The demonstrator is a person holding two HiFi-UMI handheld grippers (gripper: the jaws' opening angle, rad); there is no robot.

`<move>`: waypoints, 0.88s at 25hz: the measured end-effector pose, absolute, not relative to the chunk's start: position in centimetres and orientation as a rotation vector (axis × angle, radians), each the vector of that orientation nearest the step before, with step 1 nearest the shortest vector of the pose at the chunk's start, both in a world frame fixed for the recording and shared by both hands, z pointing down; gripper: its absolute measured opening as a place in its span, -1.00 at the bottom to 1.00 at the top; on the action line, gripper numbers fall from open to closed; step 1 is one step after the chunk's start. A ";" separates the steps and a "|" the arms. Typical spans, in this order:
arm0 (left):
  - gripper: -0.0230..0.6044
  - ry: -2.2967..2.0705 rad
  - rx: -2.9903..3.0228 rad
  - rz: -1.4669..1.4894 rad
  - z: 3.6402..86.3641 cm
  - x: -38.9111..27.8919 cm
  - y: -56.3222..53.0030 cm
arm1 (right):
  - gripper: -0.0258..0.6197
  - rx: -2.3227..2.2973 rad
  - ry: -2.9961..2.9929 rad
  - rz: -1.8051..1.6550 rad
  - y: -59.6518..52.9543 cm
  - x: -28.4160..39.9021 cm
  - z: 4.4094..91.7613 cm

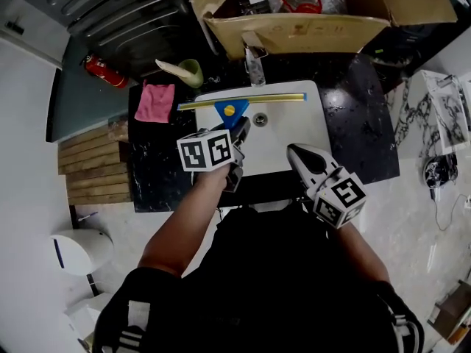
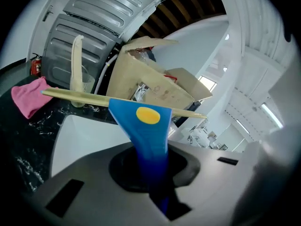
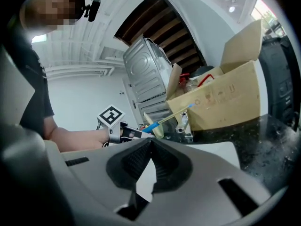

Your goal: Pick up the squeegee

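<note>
Left gripper [image 2: 151, 171] fingers clamp the squeegee [image 2: 141, 116] above the sink [image 1: 291, 127], right gripper [image 3: 149, 147] pinched empty; lift seems done, just hold firm.

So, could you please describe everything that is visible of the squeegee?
The squeegee has a blue handle, plastic by its look, that widens toward the head and bears a yellow oval spot. Across the head runs a long, thin, pale yellow blade bar, roughly level. The left gripper is shut on the handle and holds the tool in the air above the white sink. Nothing else touches it.
</note>
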State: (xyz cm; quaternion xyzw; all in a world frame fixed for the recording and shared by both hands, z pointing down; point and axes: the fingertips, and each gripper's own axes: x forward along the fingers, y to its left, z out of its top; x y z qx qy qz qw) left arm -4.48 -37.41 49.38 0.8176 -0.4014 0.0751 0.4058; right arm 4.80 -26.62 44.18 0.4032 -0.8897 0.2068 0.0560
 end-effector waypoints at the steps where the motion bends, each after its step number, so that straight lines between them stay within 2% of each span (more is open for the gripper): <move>1: -0.76 -1.013 2.072 0.173 48.8 -4.9 -37.2 | -0.89 1.225 -2.704 0.614 -26.8 4.5 43.9; 17: -0.76 -0.952 2.188 -0.002 42.1 -11.8 -32.2 | -0.89 1.352 -2.705 0.518 -25.7 -1.1 42.7; 22: -0.76 -1.007 2.370 0.070 40.5 -12.7 -30.7 | -0.90 1.394 -2.711 0.524 -24.6 -1.9 42.5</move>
